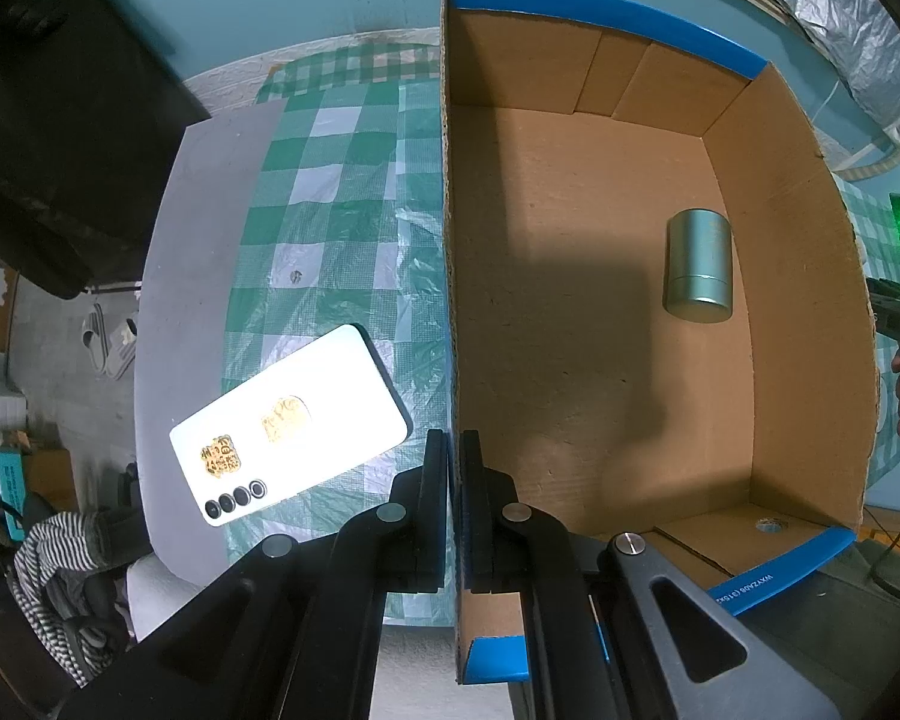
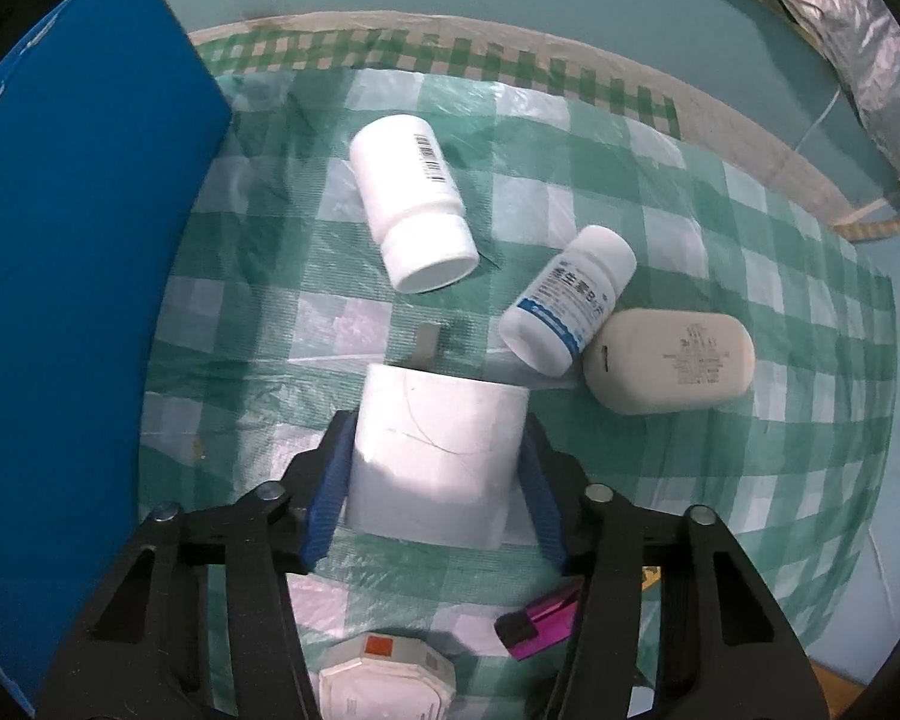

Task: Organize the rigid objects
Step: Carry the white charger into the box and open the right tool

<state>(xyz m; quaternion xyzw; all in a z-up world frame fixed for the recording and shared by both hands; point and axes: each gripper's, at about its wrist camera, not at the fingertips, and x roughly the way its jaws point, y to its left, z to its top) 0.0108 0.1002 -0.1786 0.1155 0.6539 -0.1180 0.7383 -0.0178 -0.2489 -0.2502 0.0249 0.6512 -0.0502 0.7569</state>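
Cardboard box (image 1: 570, 312), its near wall pinched by the closed left gripper (image 1: 455, 480); right gripper (image 2: 435, 456) clamps a smooth white cylinder (image 2: 435, 450), its base hidden.

Green checked tablecloth (image 2: 570, 180), sandals (image 1: 111, 342) beyond

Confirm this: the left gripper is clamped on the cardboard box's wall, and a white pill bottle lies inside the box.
Not quite. The left wrist view shows the left gripper clamped on the cardboard box wall, but what lies inside is a green metal canister, not a white pill bottle.
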